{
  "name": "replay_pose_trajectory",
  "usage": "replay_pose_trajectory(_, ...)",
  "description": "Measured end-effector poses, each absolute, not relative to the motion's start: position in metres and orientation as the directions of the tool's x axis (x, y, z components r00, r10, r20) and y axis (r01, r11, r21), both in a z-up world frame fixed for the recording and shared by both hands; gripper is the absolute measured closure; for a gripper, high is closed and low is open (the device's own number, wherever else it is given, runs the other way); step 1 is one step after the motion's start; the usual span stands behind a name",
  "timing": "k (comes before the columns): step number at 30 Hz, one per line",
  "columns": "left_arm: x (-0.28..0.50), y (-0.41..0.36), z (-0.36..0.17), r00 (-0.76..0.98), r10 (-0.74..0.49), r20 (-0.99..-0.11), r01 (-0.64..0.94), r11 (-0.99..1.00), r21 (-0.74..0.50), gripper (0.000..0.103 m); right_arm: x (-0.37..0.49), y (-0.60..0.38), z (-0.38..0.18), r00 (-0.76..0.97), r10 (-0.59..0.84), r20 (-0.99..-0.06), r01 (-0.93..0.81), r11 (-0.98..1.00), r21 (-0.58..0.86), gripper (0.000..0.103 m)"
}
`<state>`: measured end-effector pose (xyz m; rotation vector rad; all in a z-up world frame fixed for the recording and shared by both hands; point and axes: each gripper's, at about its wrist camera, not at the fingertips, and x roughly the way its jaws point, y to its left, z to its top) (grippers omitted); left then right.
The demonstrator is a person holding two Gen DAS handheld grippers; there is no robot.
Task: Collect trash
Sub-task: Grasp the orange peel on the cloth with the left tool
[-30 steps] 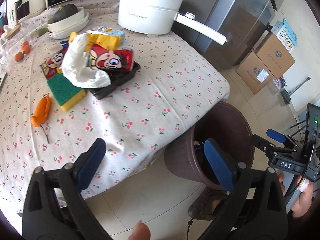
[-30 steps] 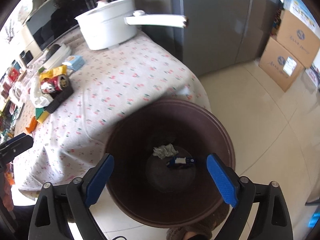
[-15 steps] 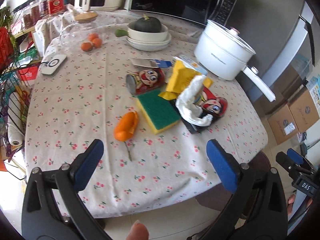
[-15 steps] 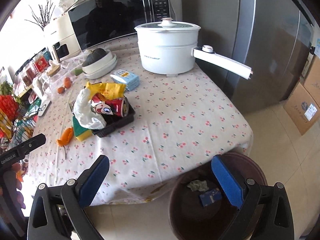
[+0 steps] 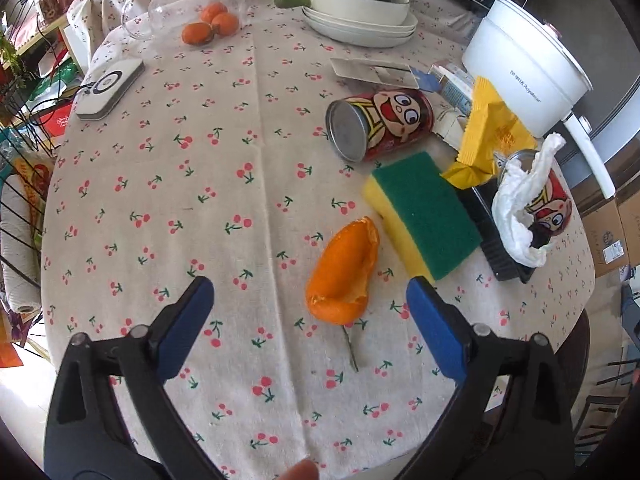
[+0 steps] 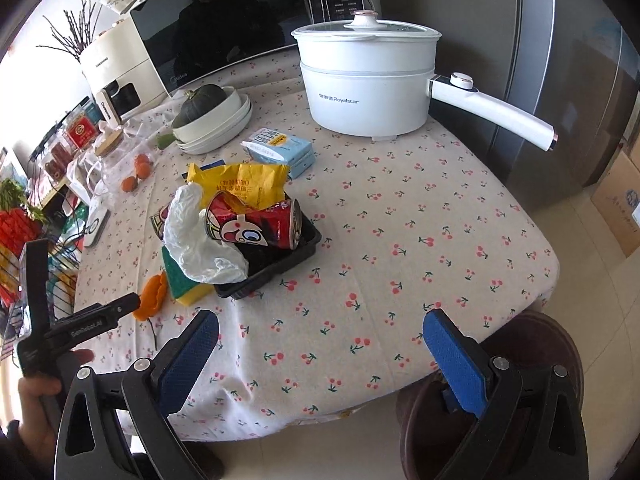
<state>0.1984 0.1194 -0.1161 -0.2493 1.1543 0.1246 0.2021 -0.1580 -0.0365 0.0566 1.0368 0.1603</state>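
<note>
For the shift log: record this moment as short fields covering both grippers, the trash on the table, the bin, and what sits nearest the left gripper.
left gripper: open, empty, above the tablecloth
right gripper: open, empty, at the table's near edge
nearest to left gripper: orange peel, lying flat between the fingers' line of reach
beside the peel: green and yellow sponge
black tray: holds a red can and a crumpled white tissue
loose can: on its side, outside the tray
yellow wrapper: behind the tray
bin: brown, on the floor at the table's corner
</note>
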Motion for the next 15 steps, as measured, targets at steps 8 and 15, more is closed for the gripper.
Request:
replay_pose_trajectory(8,0.213,0.105,-0.136,0.353,-0.021,-0.935,-0.172,0.981,-0.087,0.044,0.206,-0.159,-0.05,0.474,0.128,-0.871,-0.076,0.992,0.104,0.0)
replay_pose_trajectory(15,0.215,0.094,-0.133,0.351,0.012,-0.936,-0.16,0.986,-0.048,0.07,0.202,-0.164,-0.053,0.475,0.099,-0.875,-0.066,0.995,0.077,0.0)
